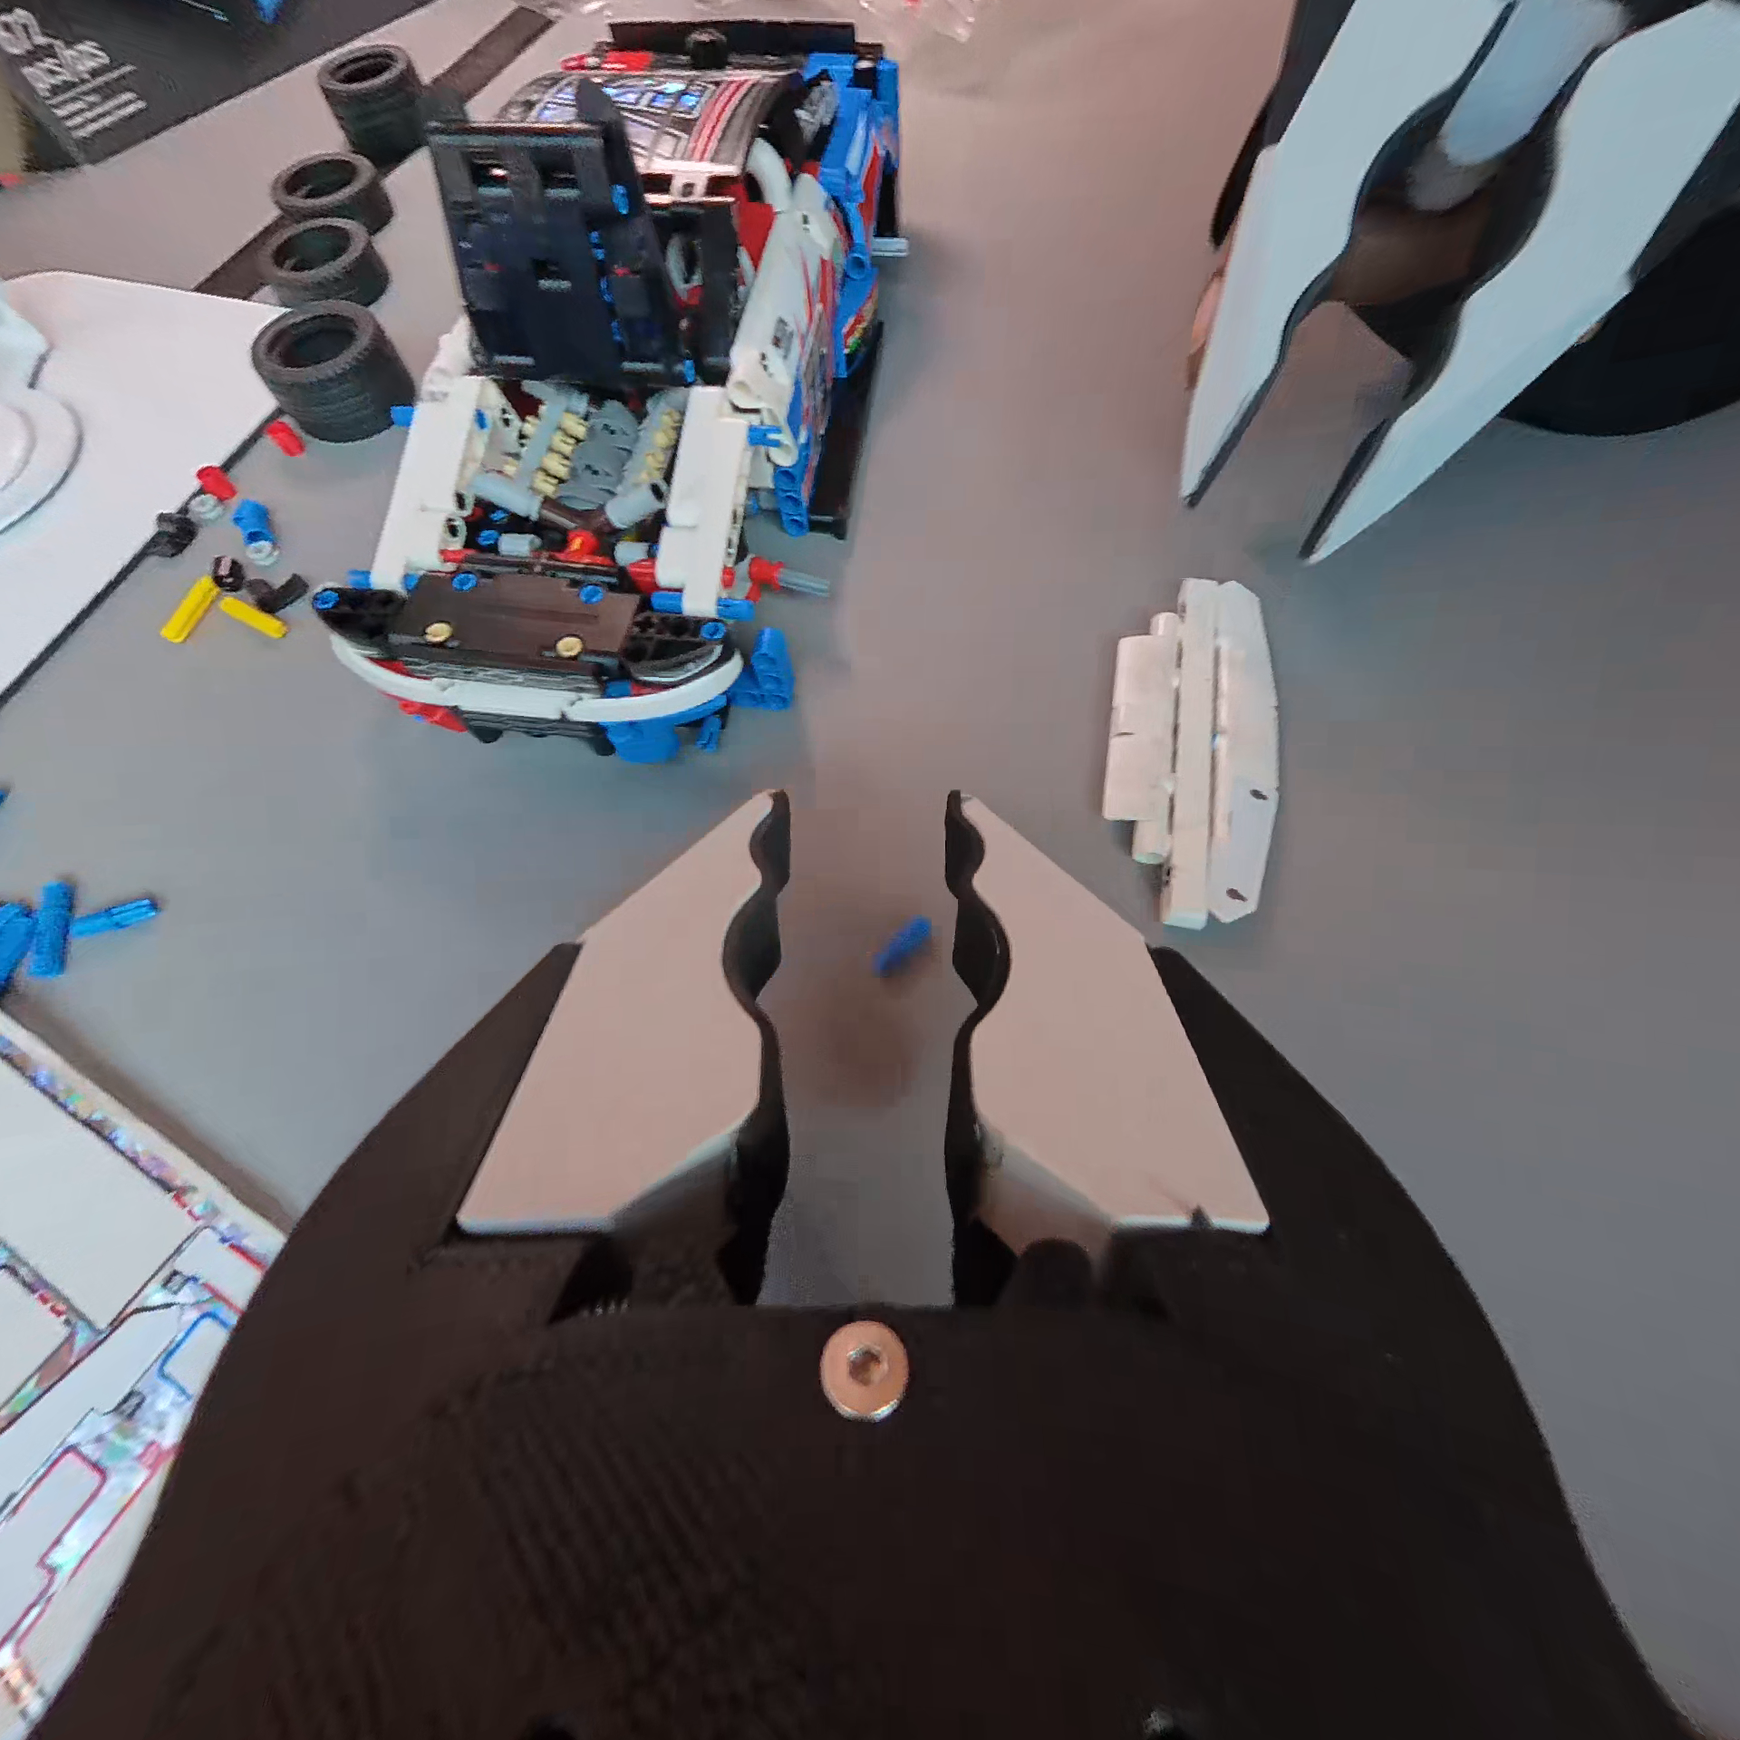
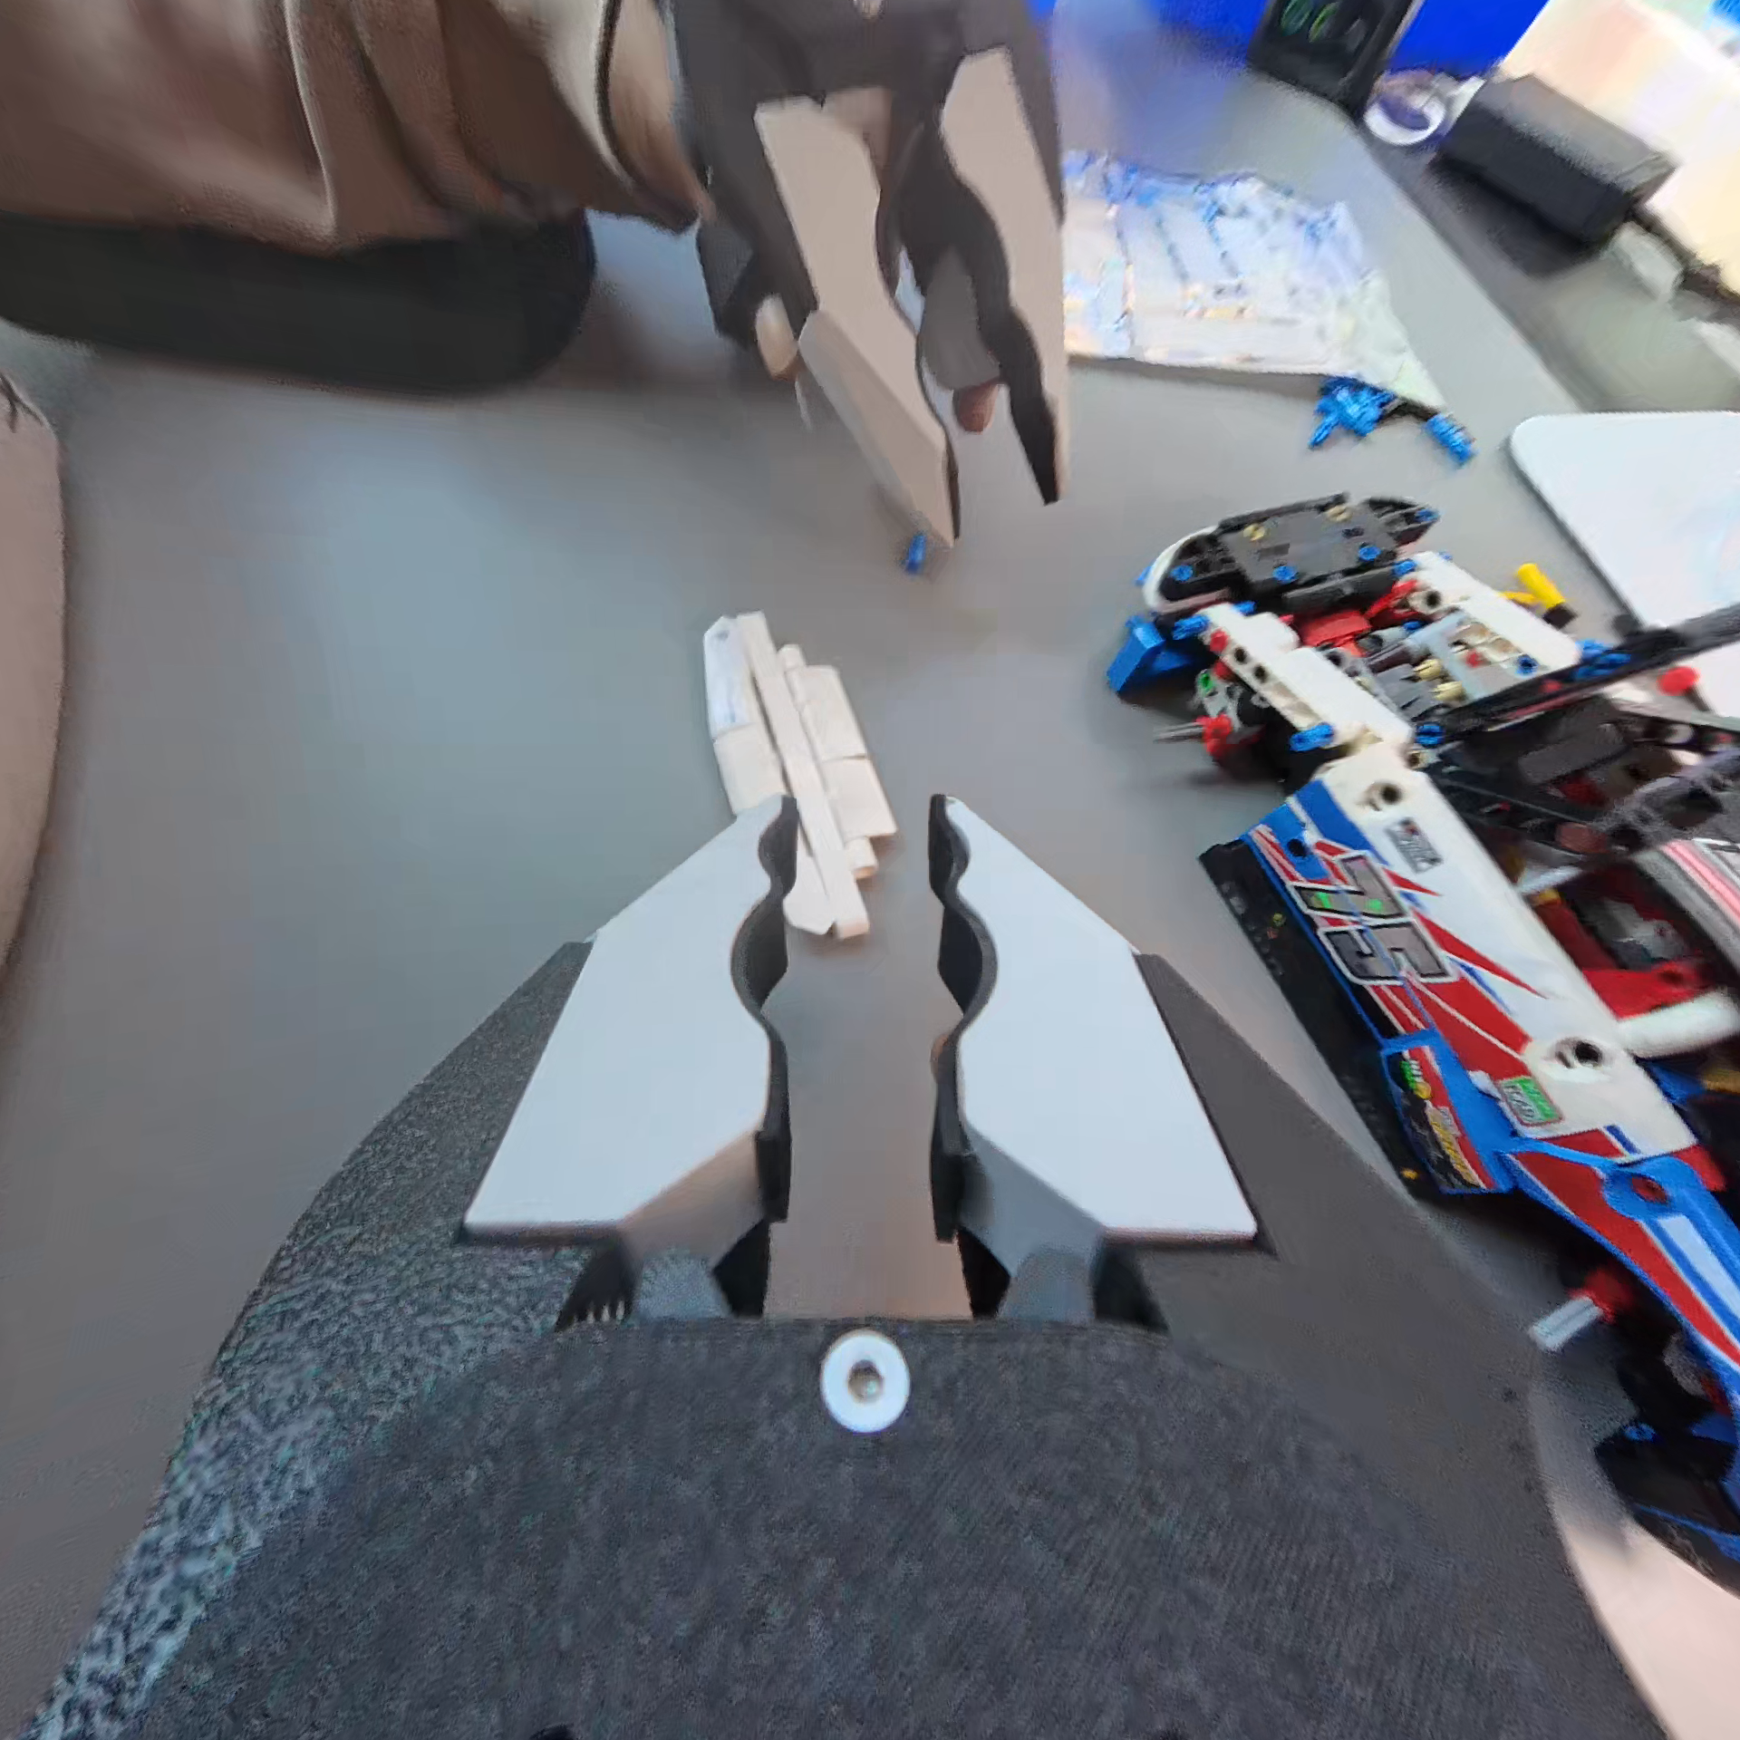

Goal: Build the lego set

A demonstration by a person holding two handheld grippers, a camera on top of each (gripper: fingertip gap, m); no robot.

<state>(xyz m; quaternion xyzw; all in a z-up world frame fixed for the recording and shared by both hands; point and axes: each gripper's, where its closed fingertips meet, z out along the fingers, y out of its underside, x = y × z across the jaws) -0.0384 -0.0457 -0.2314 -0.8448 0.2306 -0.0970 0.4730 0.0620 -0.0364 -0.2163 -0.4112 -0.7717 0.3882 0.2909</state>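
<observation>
A part-built lego race car [image 1: 621, 414], white, blue and red with its dark hood raised, stands on the grey table; it also shows in the right wrist view [image 2: 1431, 847]. A white lego panel assembly [image 1: 1196, 753] lies to its right, and in the right wrist view [image 2: 800, 763] just beyond my fingertips. A small blue pin [image 1: 902, 944] lies on the table between my left fingers; it also shows in the right wrist view [image 2: 913, 554]. My left gripper [image 1: 866, 800] is open and empty above the pin. My right gripper [image 2: 857, 805] is open and empty; it shows in the left wrist view [image 1: 1252, 527] too.
Several black tyres [image 1: 330, 367] stand left of the car. Loose yellow, red and blue pins [image 1: 226, 565] lie near a white sheet [image 1: 122, 452]. More blue pieces [image 1: 56, 927] and a sticker sheet [image 1: 104, 1318] lie at left. An instruction booklet [image 2: 1215, 264] lies far off. There is about 11 cm between the tips of the two grippers.
</observation>
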